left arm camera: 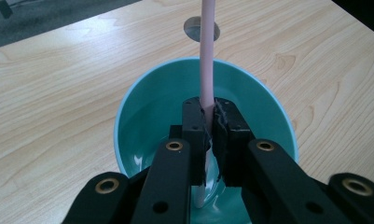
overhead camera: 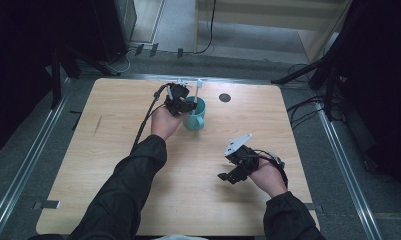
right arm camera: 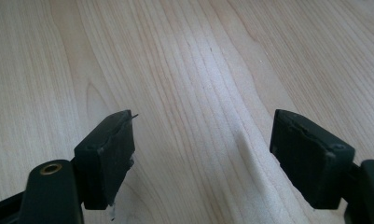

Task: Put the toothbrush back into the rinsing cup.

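Observation:
A teal mug (overhead camera: 195,117) with a handle stands upright at the back middle of the wooden table (overhead camera: 113,165). My left gripper (left arm camera: 209,119) hangs over the mug's mouth (left arm camera: 152,102), shut on a pale pink rod (left arm camera: 206,51). The rod runs up past the far rim, and its whitish lower end (left arm camera: 201,196) reaches down inside the mug. In the high view the left gripper (overhead camera: 180,101) sits at the mug's left rim with the rod's top (overhead camera: 198,85) standing above it. My right gripper (right arm camera: 203,149) is open over bare wood, nothing between its jaws; it is at the front right (overhead camera: 229,175), well apart from the mug.
A dark round grommet hole (overhead camera: 225,97) lies in the table behind and right of the mug, also seen past the rim (left arm camera: 201,29). Metal rails (overhead camera: 28,165) flank the table. Cables and stand legs (overhead camera: 308,107) lie on the floor around it.

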`<state>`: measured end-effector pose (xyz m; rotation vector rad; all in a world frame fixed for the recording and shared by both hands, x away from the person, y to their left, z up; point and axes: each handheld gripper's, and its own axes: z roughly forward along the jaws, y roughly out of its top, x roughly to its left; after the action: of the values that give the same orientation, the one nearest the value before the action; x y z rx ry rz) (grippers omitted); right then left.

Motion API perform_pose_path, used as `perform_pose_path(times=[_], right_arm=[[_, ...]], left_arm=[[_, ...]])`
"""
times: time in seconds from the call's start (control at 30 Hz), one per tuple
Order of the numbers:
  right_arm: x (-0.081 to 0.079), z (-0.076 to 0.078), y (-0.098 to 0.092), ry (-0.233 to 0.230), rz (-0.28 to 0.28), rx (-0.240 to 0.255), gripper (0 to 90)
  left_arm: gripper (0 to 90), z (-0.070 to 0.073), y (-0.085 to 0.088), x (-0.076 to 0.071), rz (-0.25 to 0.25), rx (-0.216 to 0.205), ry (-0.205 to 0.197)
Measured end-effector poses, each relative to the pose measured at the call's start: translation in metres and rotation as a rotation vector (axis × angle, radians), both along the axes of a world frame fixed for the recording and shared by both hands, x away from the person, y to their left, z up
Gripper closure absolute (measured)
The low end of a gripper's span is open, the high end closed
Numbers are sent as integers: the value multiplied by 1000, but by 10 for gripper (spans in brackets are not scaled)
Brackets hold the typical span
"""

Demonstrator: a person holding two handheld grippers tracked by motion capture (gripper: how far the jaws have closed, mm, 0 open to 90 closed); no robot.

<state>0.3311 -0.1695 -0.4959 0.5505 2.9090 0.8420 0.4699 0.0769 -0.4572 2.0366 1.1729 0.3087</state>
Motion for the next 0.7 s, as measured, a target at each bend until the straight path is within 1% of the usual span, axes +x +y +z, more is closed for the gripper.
perform_pose_path(times=[0.1,0.2,0.27,0.37,0.4,0.43,0.53,0.6,0.63,0.7], right_arm=[[0,0,0,-1,0,1,218],[0,0,0,-1,4,2,218],[0,0,-1,1,4,3,218],[1,0,-1,-1,4,3,218],[1,0,-1,-1,4,3,218],[0,0,-1,0,4,3,218],[0,0,-1,0,6,-1,218],[0,0,-1,0,5,-1,218],[0,0,-1,-1,5,-1,218],[0,0,-1,-2,6,-1,218]], left_arm=[[830,-1,0,4,5,3,22],[828,-1,0,7,11,-12,34],[822,0,0,8,8,-14,44],[795,0,-1,10,13,-16,60],[790,0,-1,10,13,-16,60],[785,2,0,10,6,-5,60],[765,4,1,8,7,-6,55],[760,9,3,6,2,-6,48],[750,11,5,6,-3,-17,60],[733,13,6,5,-7,-15,68]])
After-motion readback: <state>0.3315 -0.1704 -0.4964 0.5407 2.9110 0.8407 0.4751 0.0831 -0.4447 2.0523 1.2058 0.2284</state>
